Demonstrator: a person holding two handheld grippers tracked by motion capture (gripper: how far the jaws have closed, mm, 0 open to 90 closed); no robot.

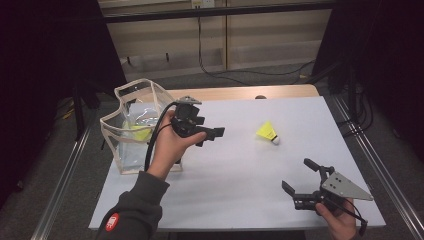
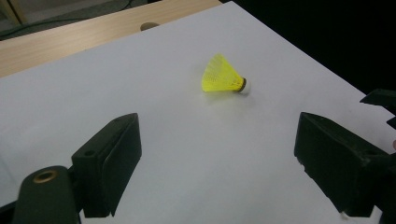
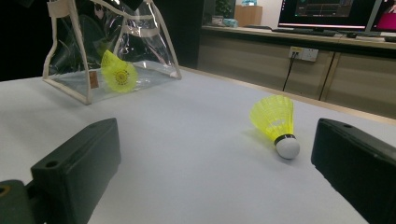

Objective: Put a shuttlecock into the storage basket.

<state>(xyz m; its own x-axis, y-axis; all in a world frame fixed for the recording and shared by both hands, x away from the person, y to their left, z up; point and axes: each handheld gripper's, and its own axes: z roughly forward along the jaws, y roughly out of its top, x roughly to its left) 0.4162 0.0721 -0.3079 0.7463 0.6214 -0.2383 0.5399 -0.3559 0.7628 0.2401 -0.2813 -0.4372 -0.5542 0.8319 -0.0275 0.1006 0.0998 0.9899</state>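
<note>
The shuttlecock [image 1: 267,132] on the table [image 1: 240,170] should be very light and a little springy: we judge its yellow mesh skirt will crumple if we squeeze hard, and its rounded white cork tip looks smooth enough to roll or slip away when nudged. We would take it across the skirt close to the dark band above the cork, where it looks stiffest, and close gently. It lies on its side out in the open, right of centre, well apart from both grippers, with the cork pointing toward the right edge in the high view. Its skirt flares into a bright yellow cone, and a thin dark ring separates it from the cork. Our left gripper [image 1: 212,134] hangs above the table just beside the clear bag [image 1: 131,127], jaws spread wide with nothing between them, aimed toward the shuttlecock. Our right gripper [image 1: 299,176] sits low near the table's near right corner, its jaws also spread and empty. A second yellow shuttlecock [image 3: 117,73] already lies inside the bag.
</note>
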